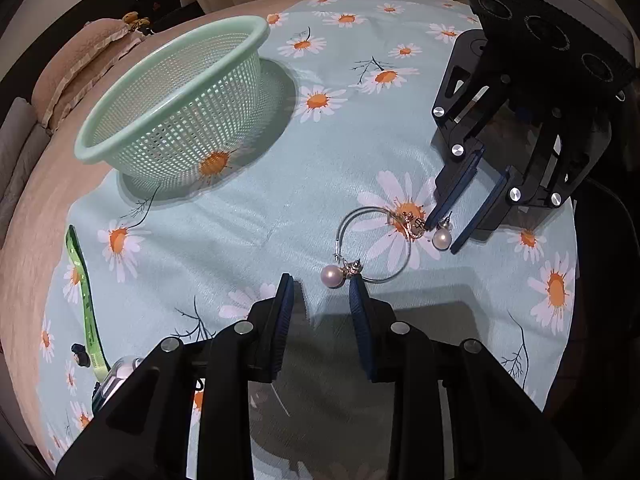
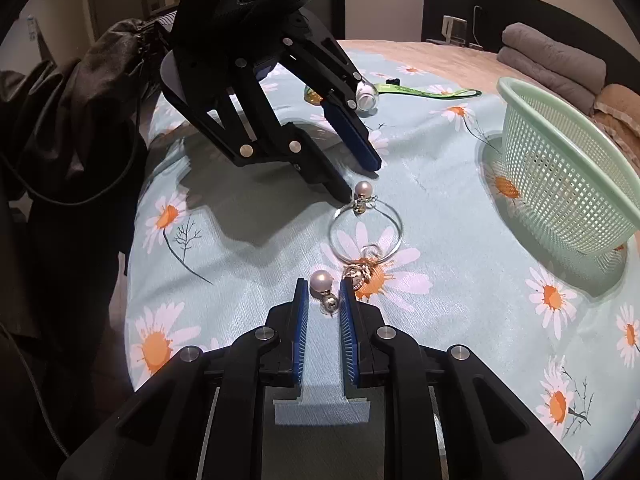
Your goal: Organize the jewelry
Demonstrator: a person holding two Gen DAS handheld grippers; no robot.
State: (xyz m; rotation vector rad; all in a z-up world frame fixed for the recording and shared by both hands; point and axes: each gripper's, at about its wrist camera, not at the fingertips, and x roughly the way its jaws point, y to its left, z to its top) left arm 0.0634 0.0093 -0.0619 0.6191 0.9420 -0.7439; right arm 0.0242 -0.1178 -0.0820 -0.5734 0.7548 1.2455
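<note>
A thin silver bangle (image 1: 374,244) lies on the daisy cloth, with a gold charm (image 1: 414,226) on its far side. One pearl earring (image 1: 331,276) lies just ahead of my open left gripper (image 1: 322,284), near its right finger. A second pearl earring (image 2: 322,282) lies between the tips of my right gripper (image 2: 324,294), whose jaws stand slightly apart around it, not pressed on it. In the left wrist view the right gripper (image 1: 442,236) straddles that earring (image 1: 442,238). The bangle (image 2: 366,232) and first earring (image 2: 363,191) show in the right wrist view, by the left gripper (image 2: 360,178).
A mint-green mesh basket (image 1: 172,92) stands on the cloth at the far left; it also shows in the right wrist view (image 2: 568,168). A green lanyard strap (image 1: 86,300) and a small glass jar (image 2: 366,96) lie near the cloth's edge. Folded grey towels (image 2: 552,64) lie beyond.
</note>
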